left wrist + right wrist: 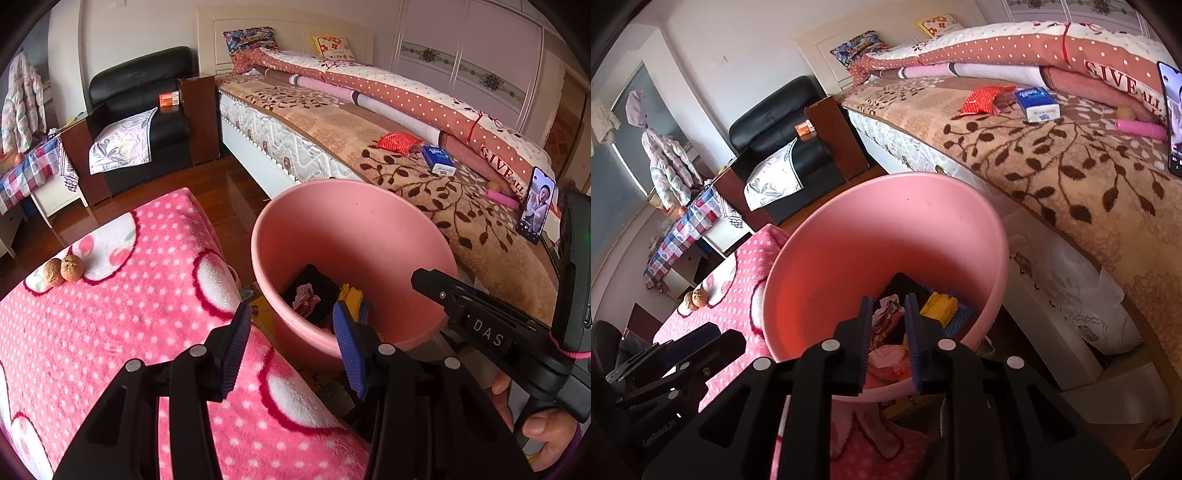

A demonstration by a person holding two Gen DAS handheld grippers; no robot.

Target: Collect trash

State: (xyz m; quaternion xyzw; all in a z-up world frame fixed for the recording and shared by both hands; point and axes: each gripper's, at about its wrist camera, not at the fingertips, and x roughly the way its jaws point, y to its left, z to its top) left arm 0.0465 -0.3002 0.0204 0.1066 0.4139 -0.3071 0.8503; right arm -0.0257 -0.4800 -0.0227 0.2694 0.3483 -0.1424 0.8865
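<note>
A: Starting close in: the left gripper [291, 347] is hanging over the near rim of the pink bin [436, 295], and its fingers [236, 347] are standing wide apart with nothing between them.

B: And the right gripper [886, 341]?

A: It is pointing down into the bin, fingers [862, 339] only a little apart. Crumpled pink wrapper scraps [886, 363] are lying right under the gap; I am judging them loose, not pinched.

B: So the trash is sitting inside the bin already: the scraps, a yellow piece [938, 304] and something dark.

A: Yes. The first risk is near: both tools are crowding 1 rim. If either hand is swinging out carelessly, a finger is likely catching the wall and tipping the bin, which is standing wedged between the pink spotted blanket [110, 332] and the bed [369, 122].

B: Could a scrap be clinging to the right pads?

A: Possibly; light wrappers are dragging back out easily when a narrow gap is lifting.

B: Farther out?

A: 2 walnuts [61, 271] are resting on the blanket; being round, they are prone to rolling off if nudged. Beyond, on the bed, a red packet [397, 142] and a blue tissue pack [441, 159] are lying beside a lit phone [537, 205]. Reaching there, a gripper is risking knocking the phone over, or taking the tissues for trash.
</note>
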